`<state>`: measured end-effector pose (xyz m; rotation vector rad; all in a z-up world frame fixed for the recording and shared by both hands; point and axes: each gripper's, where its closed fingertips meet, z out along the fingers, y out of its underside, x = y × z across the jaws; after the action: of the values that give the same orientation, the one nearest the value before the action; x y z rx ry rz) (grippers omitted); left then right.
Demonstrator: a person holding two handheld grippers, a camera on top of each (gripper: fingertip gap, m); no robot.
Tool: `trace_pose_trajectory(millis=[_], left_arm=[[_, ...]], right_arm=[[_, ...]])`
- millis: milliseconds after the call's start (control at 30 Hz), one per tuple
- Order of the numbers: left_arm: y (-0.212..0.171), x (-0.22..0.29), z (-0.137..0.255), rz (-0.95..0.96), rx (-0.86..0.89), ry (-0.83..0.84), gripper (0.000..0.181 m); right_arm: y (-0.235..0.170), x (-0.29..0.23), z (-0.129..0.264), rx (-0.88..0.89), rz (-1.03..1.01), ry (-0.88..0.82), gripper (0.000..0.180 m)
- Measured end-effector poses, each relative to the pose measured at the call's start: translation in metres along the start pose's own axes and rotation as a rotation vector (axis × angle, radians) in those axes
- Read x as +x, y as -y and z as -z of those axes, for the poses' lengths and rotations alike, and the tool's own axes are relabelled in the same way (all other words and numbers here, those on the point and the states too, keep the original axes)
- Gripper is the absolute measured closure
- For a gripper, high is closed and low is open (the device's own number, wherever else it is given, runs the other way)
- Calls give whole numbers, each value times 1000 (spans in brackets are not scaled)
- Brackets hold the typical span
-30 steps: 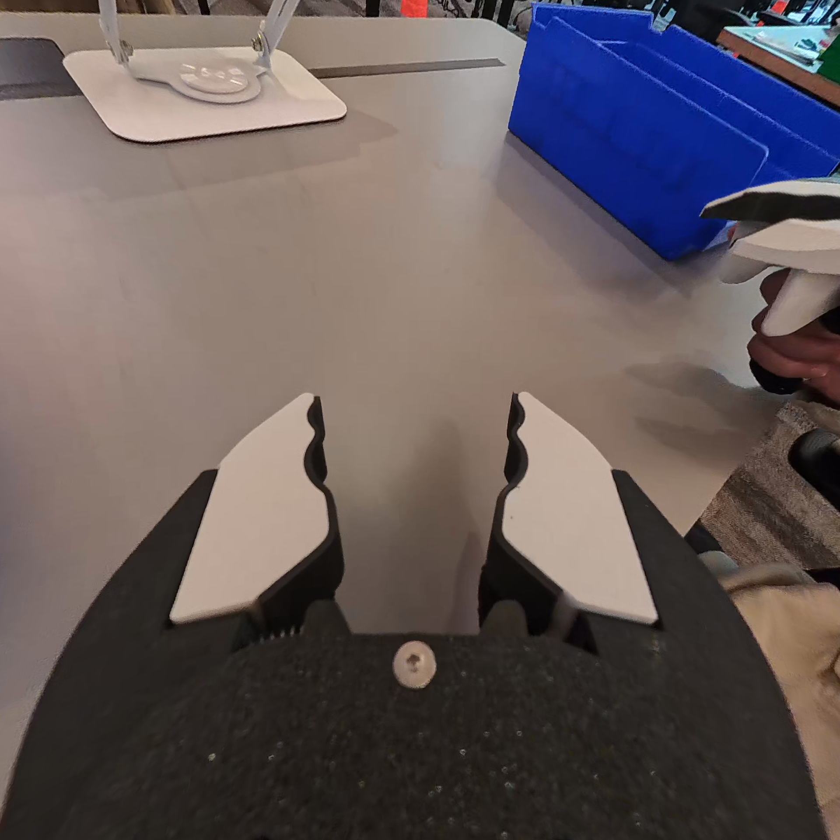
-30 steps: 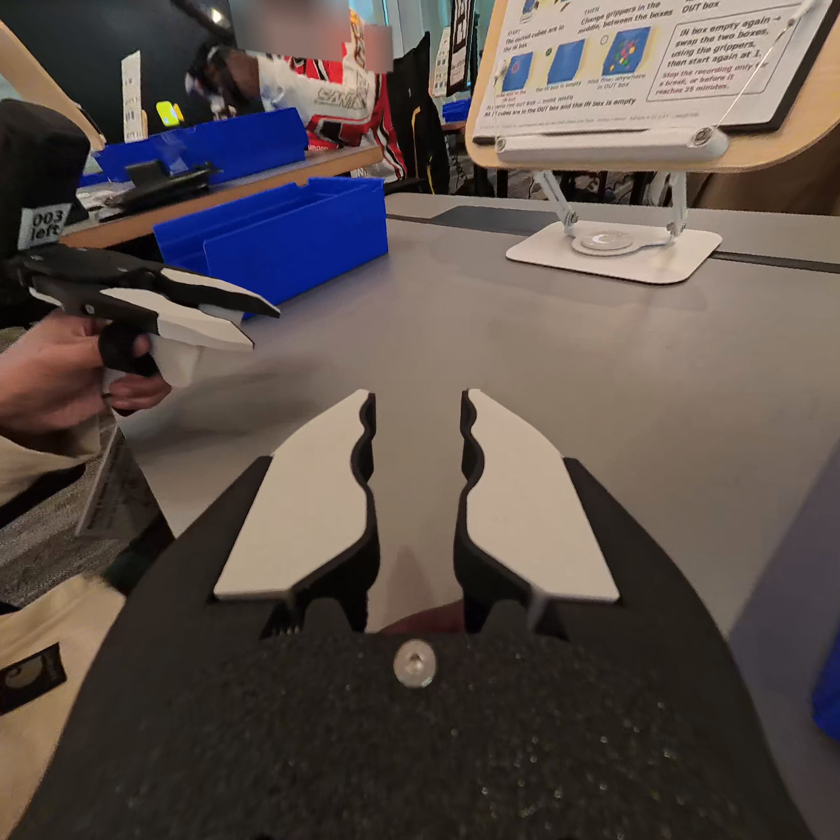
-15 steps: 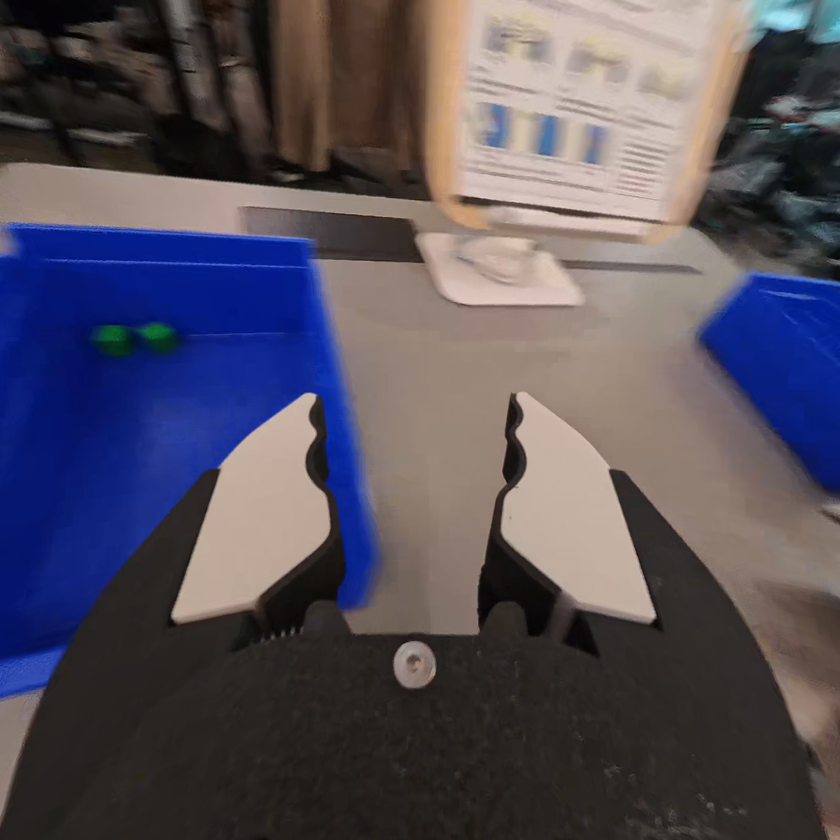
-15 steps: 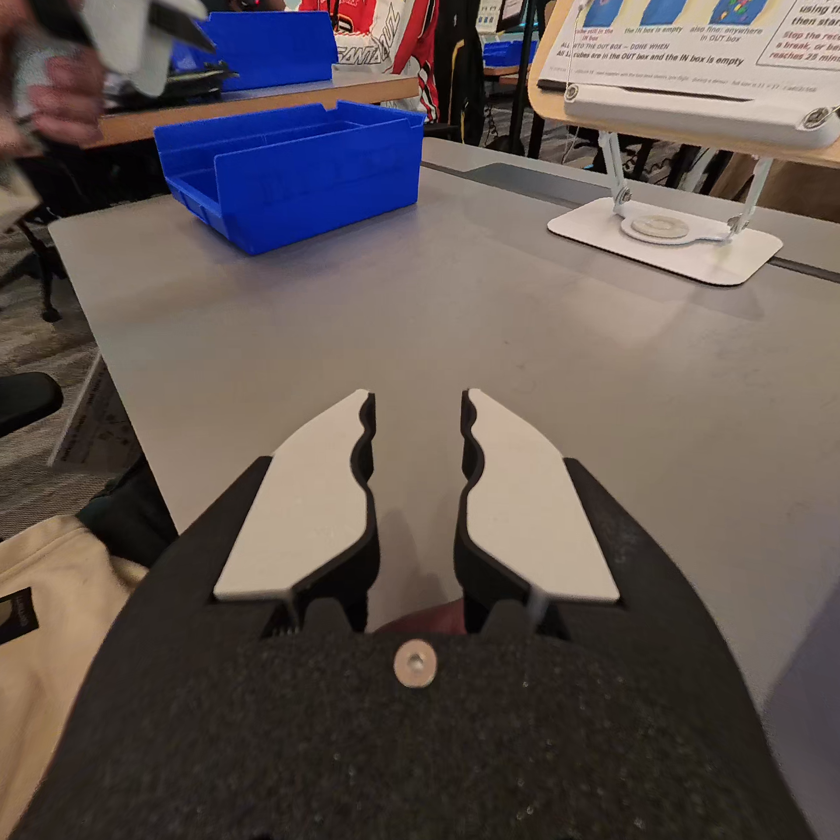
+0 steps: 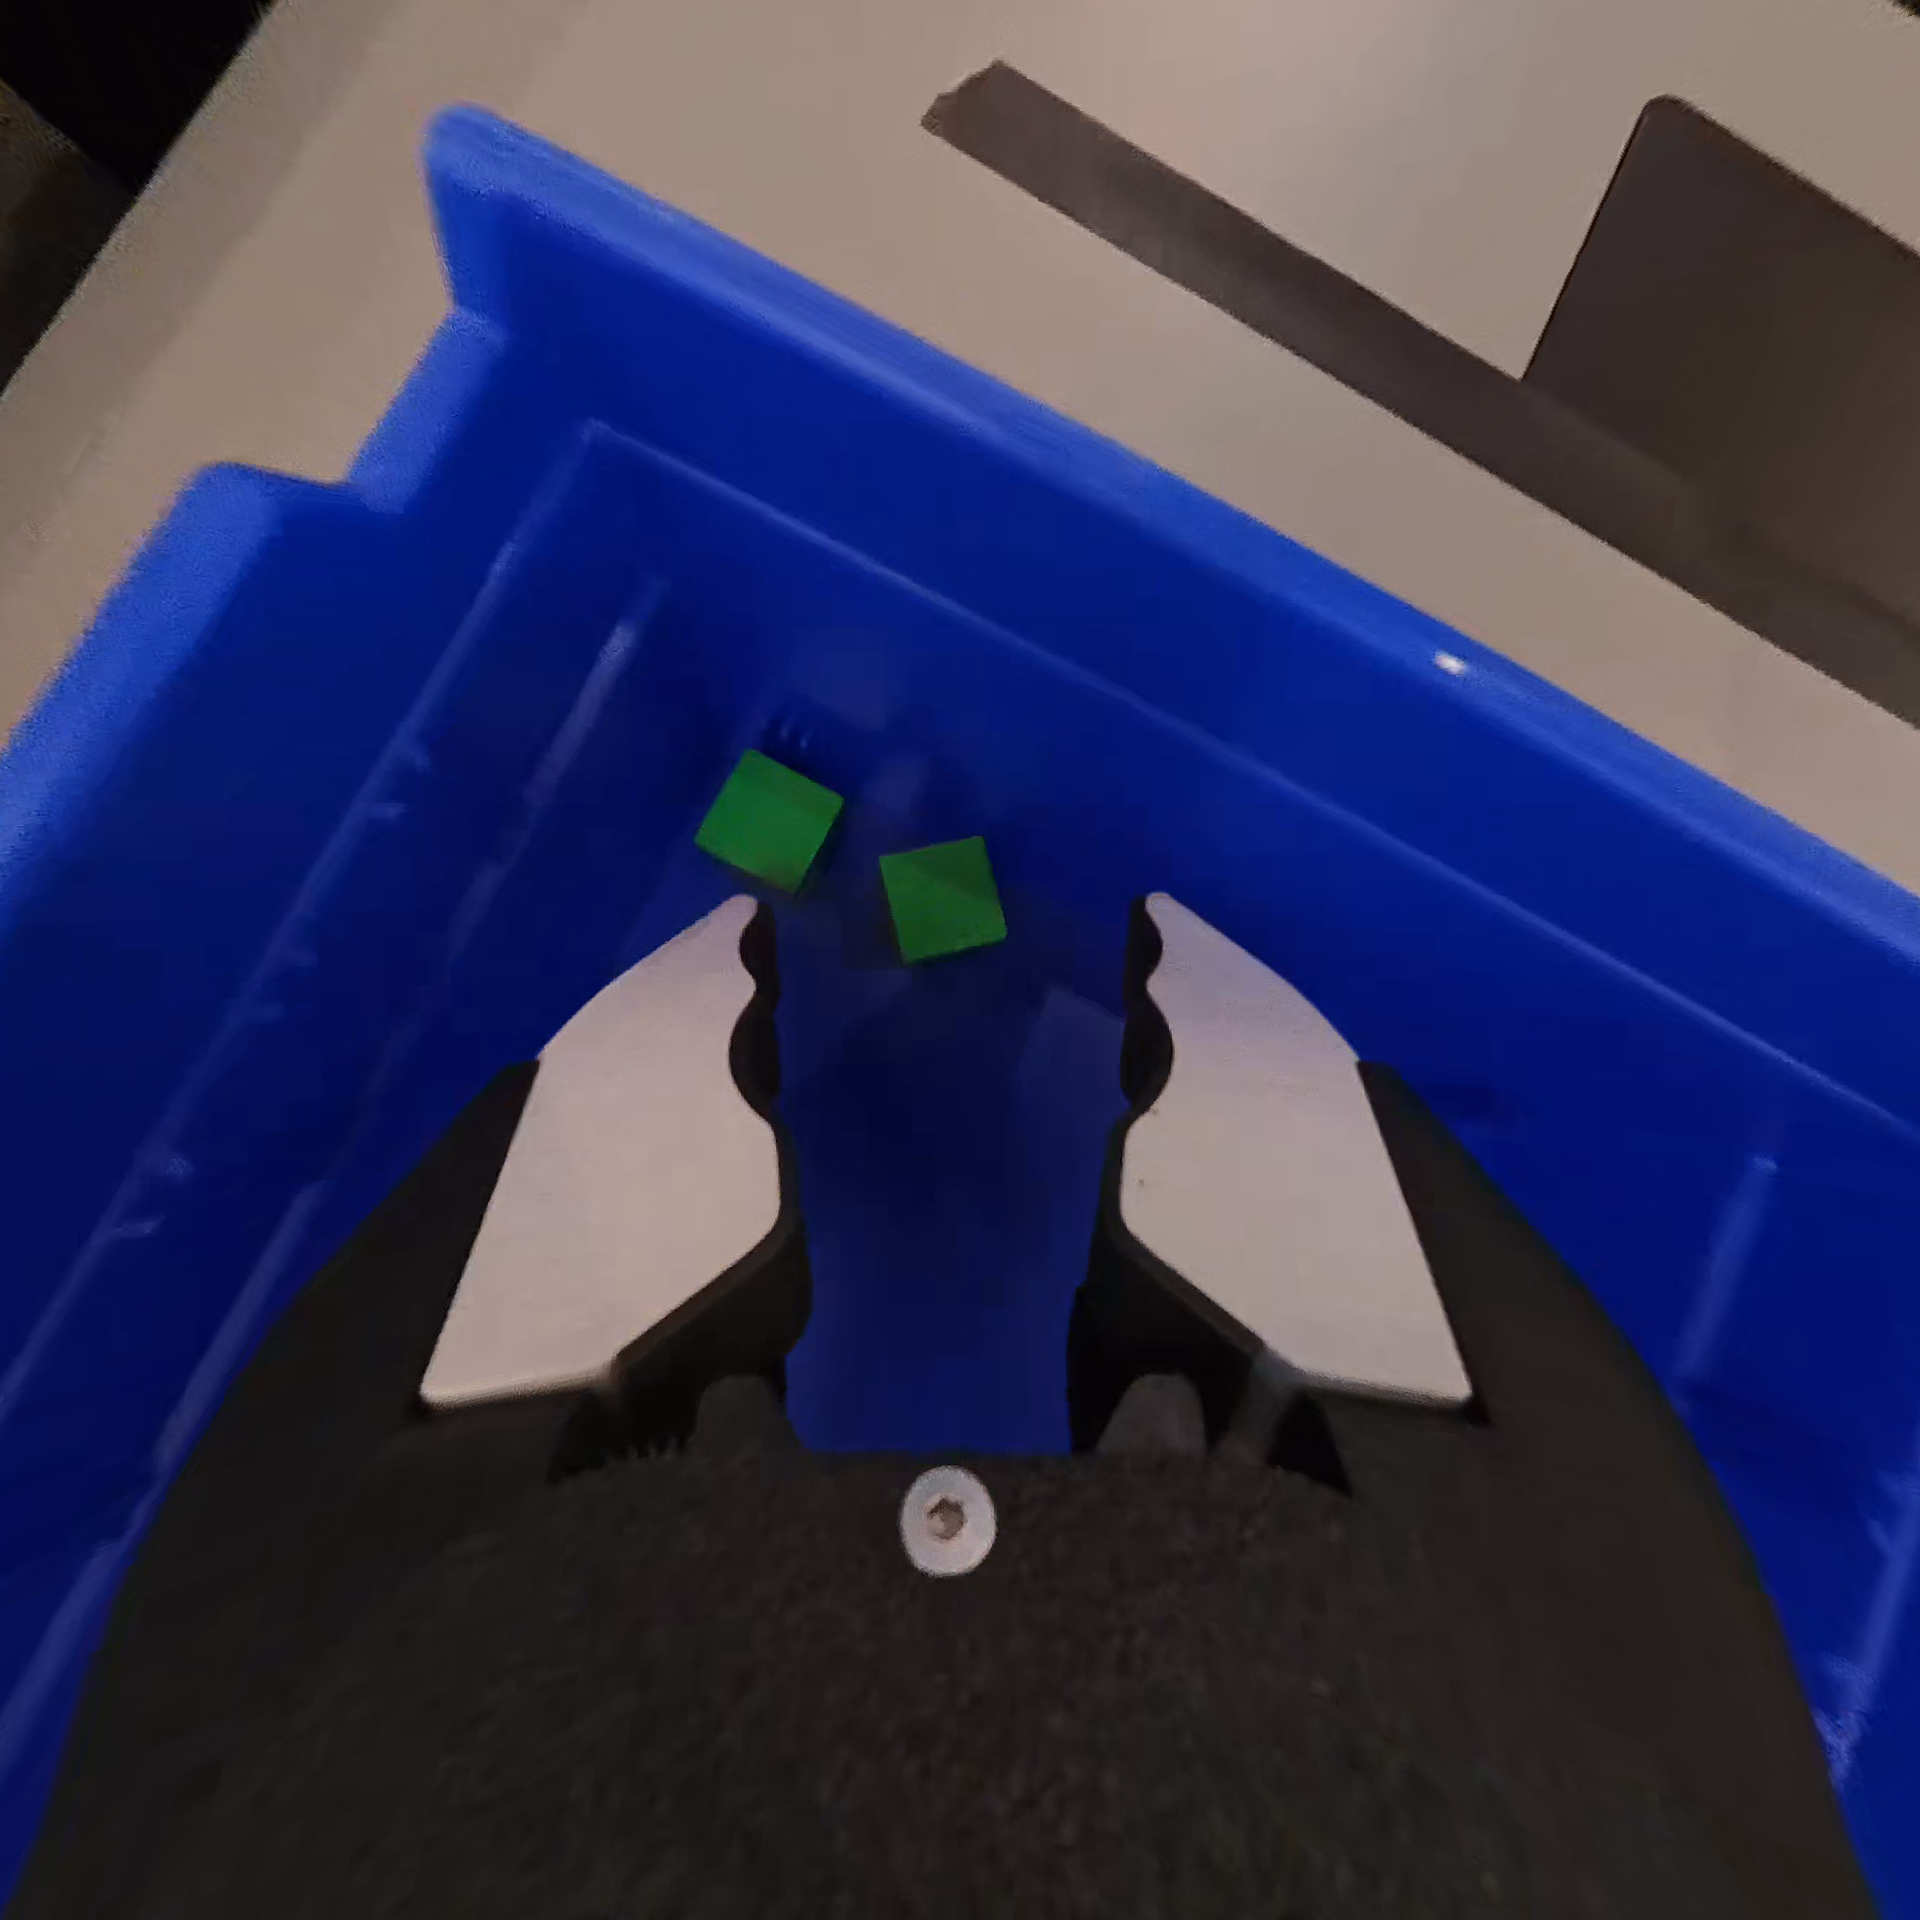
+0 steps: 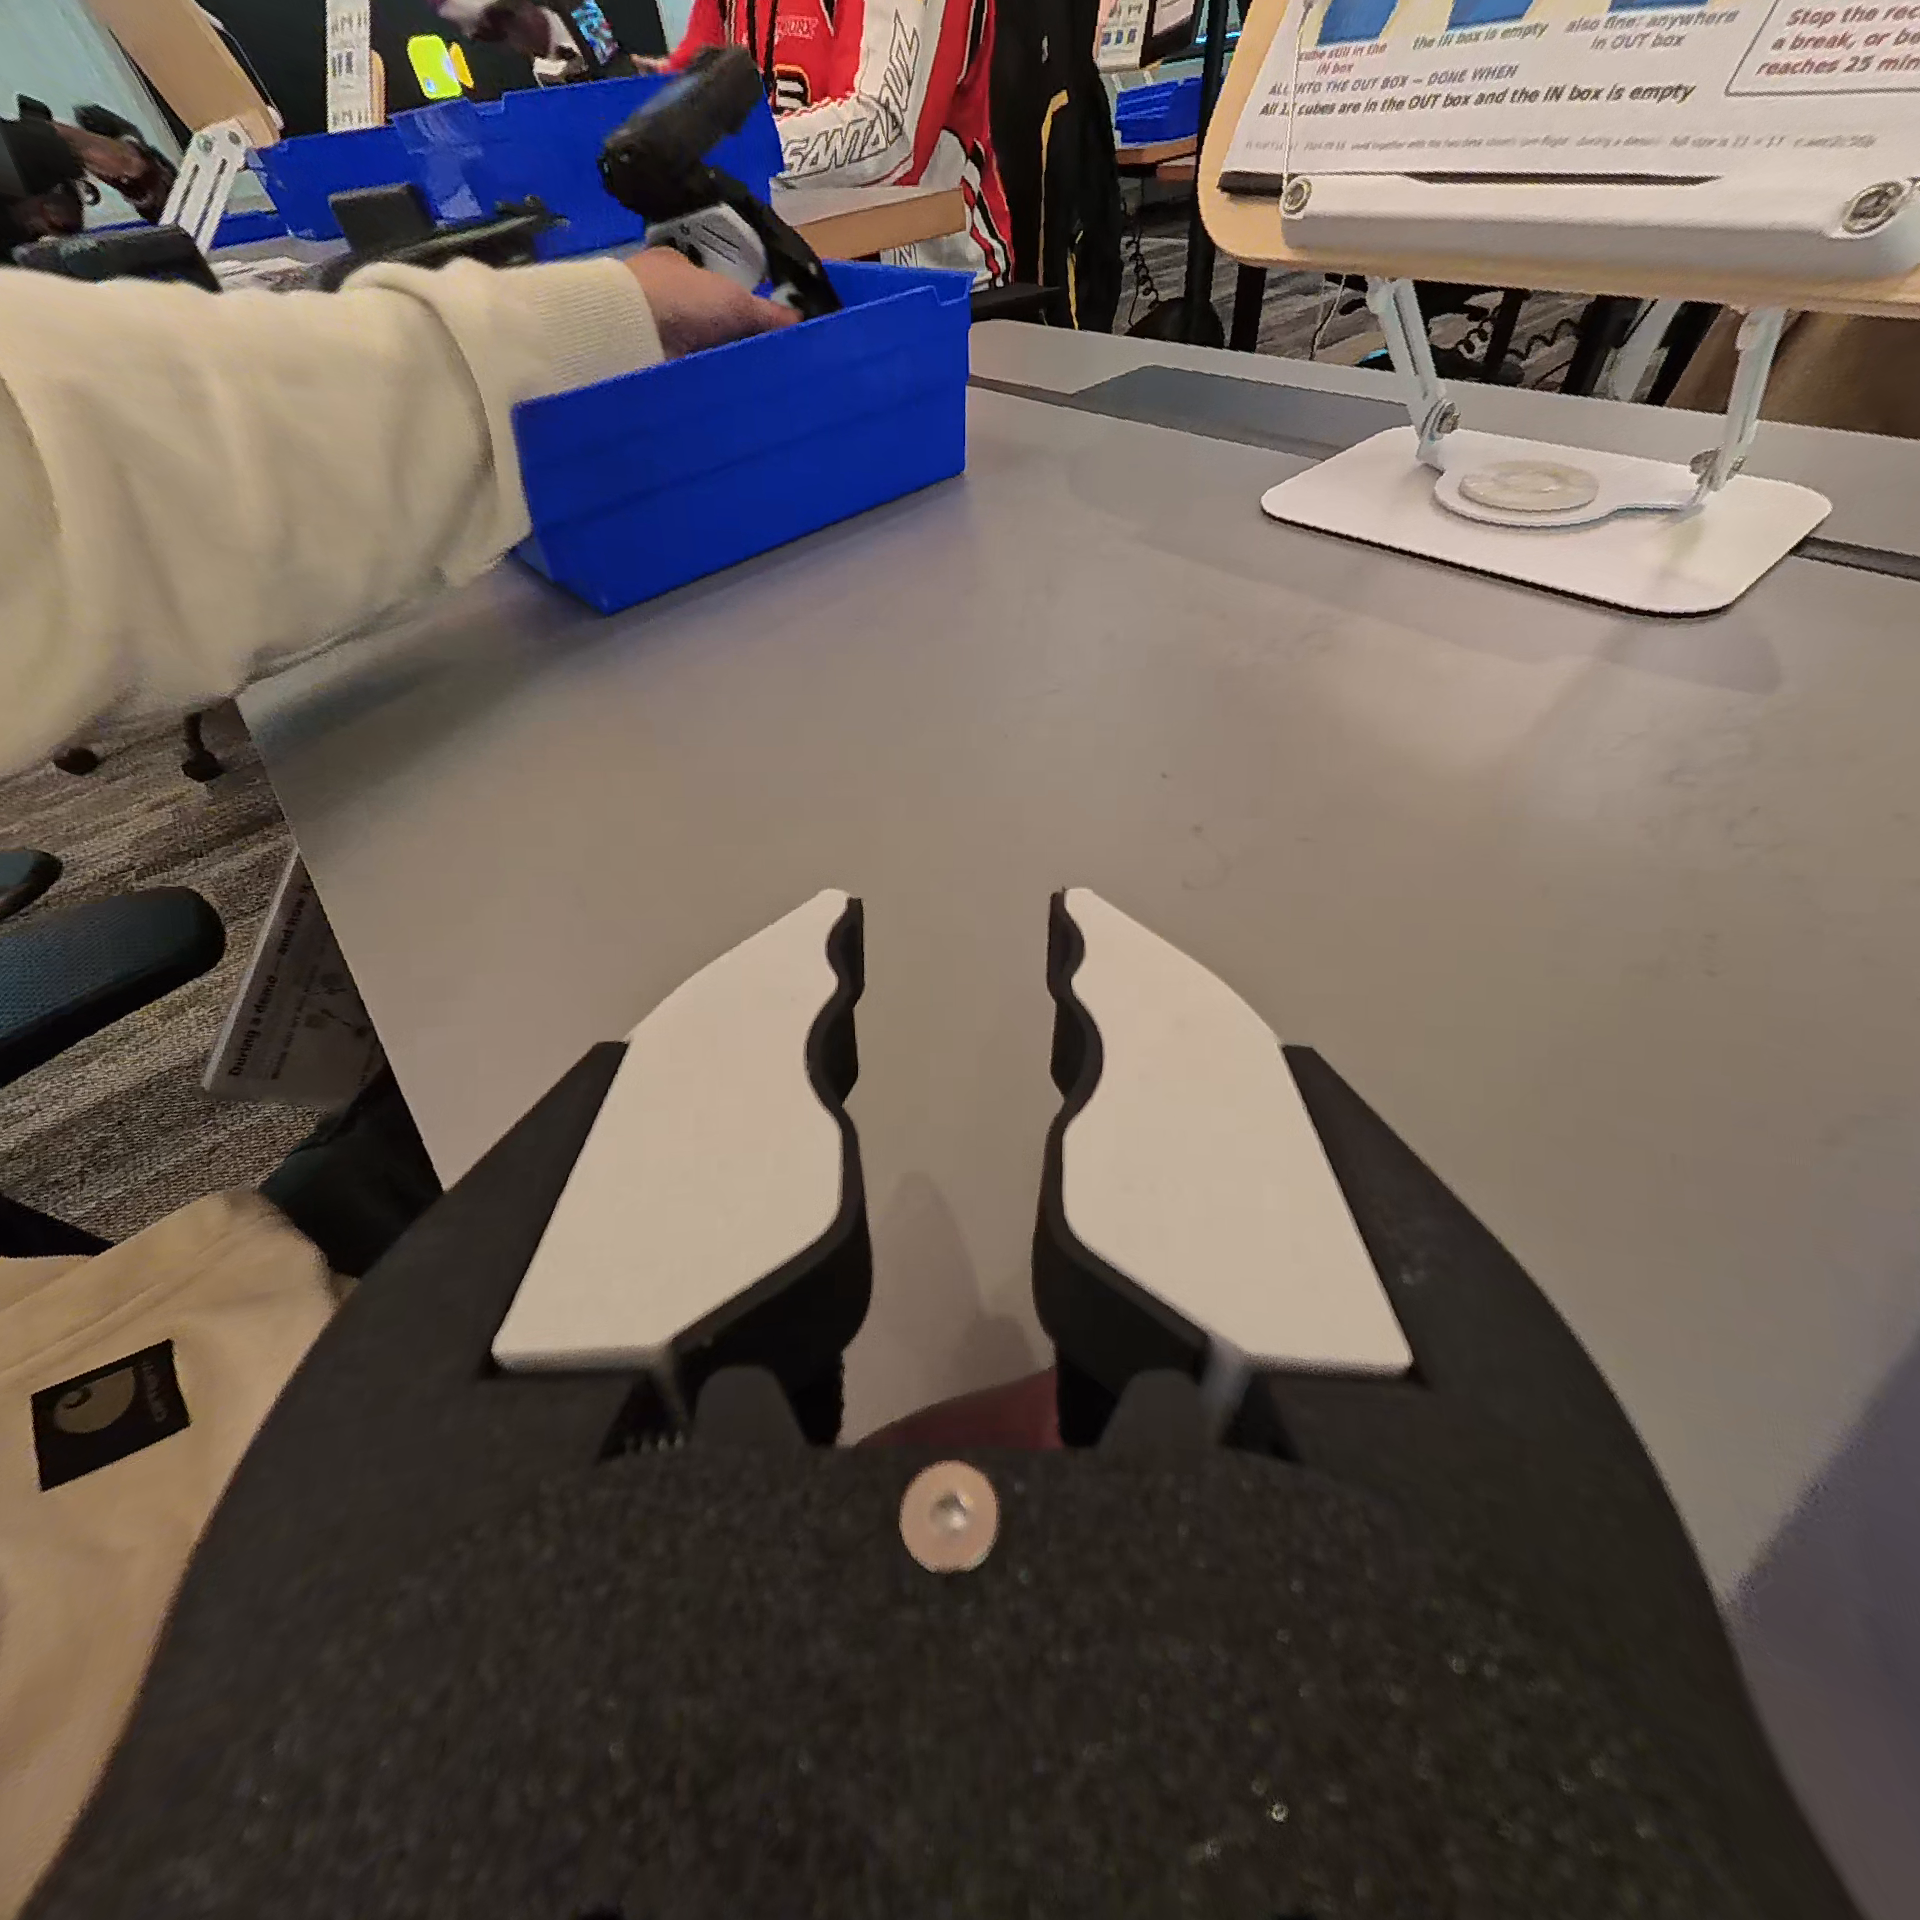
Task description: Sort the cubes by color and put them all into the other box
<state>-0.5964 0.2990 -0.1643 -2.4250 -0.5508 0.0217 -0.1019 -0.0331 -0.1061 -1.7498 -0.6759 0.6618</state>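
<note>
Down inside the blue box [image 5: 1195, 623], the left gripper [image 5: 940, 902] hangs with jaws apart.
Two green cubes [image 5: 770, 821] [image 5: 941, 900] lie by its tips; the right gripper [image 6: 954, 896], empty, jaws parted, waits over the table [image 6: 1351, 779].

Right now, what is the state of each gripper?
Left gripper: open, empty, above two green cubes in the blue box.
Right gripper: open, empty.
</note>
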Motion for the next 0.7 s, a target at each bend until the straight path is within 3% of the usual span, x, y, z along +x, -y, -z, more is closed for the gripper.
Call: trace_pose_trajectory(millis=[33, 133, 200, 400, 533, 700], left_arm=[[-1, 0, -6, -7, -13, 10, 125], [-3, -2, -21, -19, -23, 45, 128], [-2, 1, -24, -32, -11, 25, 158], [-13, 11, -10, -92, -27, -98, 158], [-15, 29, 52, -207, 92, -304, 158], [-43, 71, 179, -435, 330, -671, 158]], right_arm=[[-1, 1, 1, -1, -3, -2, 146], [-4, 4, 2, -11, -15, -6, 146], [-5, 6, 2, -15, -21, -12, 146], [-7, 7, 5, -21, -26, -19, 148], [-4, 10, 10, -6, -22, -37, 149], [2, 17, 13, 15, -28, -55, 150]])
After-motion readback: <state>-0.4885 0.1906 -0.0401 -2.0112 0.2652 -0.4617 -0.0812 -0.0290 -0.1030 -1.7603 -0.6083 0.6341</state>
